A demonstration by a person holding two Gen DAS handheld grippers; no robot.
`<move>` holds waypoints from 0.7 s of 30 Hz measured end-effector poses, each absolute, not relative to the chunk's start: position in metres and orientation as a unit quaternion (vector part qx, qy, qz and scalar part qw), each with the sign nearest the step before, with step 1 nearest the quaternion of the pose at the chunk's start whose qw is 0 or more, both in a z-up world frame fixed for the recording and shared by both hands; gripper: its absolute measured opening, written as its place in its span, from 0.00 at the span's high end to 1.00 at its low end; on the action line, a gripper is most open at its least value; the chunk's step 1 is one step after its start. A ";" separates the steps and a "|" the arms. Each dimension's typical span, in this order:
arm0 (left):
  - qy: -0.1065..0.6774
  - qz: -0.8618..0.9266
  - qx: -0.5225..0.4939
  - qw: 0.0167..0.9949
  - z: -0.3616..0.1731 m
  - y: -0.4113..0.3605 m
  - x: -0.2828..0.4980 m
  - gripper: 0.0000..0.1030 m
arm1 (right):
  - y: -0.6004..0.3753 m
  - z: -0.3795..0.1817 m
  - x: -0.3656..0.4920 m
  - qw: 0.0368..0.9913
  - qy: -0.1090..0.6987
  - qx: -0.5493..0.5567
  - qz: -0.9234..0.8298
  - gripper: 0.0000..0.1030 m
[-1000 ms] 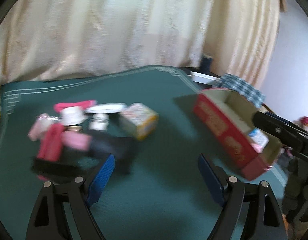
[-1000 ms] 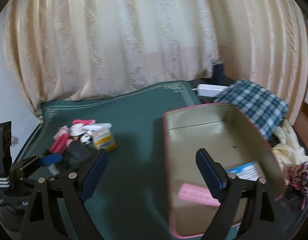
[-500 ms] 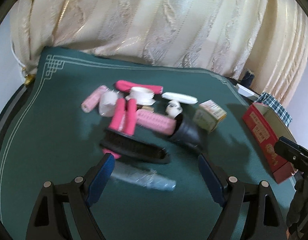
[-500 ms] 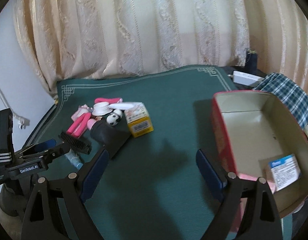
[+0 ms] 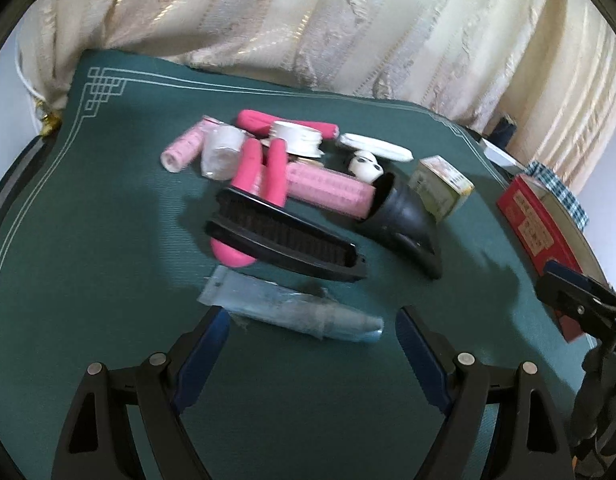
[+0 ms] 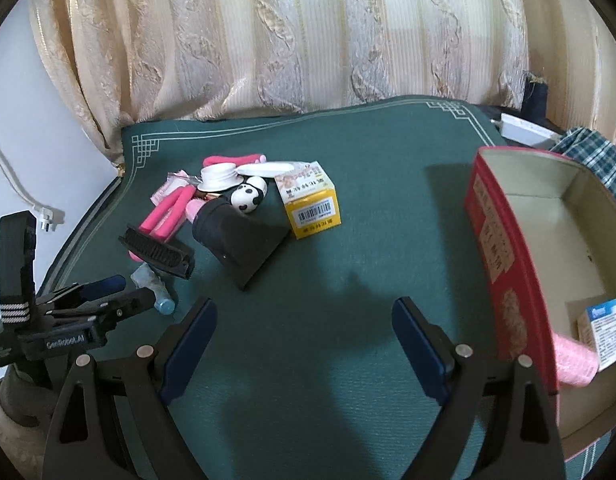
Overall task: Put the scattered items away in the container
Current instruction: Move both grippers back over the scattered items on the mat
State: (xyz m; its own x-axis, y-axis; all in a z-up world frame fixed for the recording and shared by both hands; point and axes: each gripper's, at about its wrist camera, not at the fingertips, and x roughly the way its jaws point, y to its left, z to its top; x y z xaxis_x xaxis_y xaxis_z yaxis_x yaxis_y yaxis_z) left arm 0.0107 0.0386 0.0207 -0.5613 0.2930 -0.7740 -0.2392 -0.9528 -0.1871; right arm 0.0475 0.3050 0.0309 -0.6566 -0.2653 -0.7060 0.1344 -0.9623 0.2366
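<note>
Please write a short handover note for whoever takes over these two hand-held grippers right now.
Left hand-held gripper: open, empty, just short of the clear plastic-wrapped tube.
Right hand-held gripper: open, empty, over bare green tablecloth.
Done: blue-and-white carton and a pink roller lie in the red open box.
Left: black brush, black funnel-shaped piece, yellow carton, panda ball, remaining pink rollers, white lid.

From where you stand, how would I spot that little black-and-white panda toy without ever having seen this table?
Start at the green mat and find the heap of clutter on its left half, away from the red box. The panda toy sits between the yellow carton and the white cap. It is the only rounded white thing with black patches.
</note>
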 end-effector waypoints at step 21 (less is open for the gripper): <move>0.007 0.882 -0.469 0.040 0.006 0.008 0.007 0.15 | 0.308 0.018 0.043 0.122 -0.094 0.415 -0.897 0.11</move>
